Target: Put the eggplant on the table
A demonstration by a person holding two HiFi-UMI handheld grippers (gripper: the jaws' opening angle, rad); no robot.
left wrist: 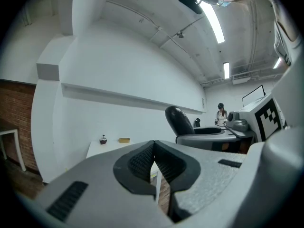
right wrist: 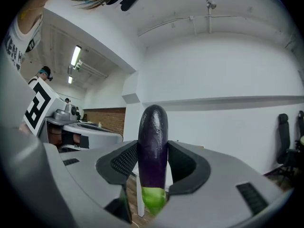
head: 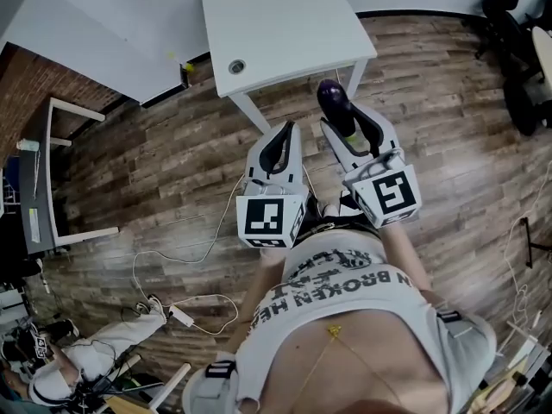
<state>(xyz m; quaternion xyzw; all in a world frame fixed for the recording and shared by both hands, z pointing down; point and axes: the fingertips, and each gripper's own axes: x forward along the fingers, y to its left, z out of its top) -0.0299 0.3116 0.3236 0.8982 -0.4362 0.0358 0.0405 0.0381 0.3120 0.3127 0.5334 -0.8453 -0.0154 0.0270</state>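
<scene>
Wood-plank floor [head: 172,162] and a white desk [head: 285,24], from the head view: the right gripper [head: 349,119] carries the eggplant [head: 332,102] over the floor, just short of the desk, purple end toward it. The left gripper [head: 285,132] is alongside.

Left gripper view: fingers [left wrist: 137,163] pressed together at the tips, empty.

Right gripper view: fingers [right wrist: 124,160] spread wide, pinching the eggplant [right wrist: 153,146]. It stands upright in the frame, green stem end down.
</scene>
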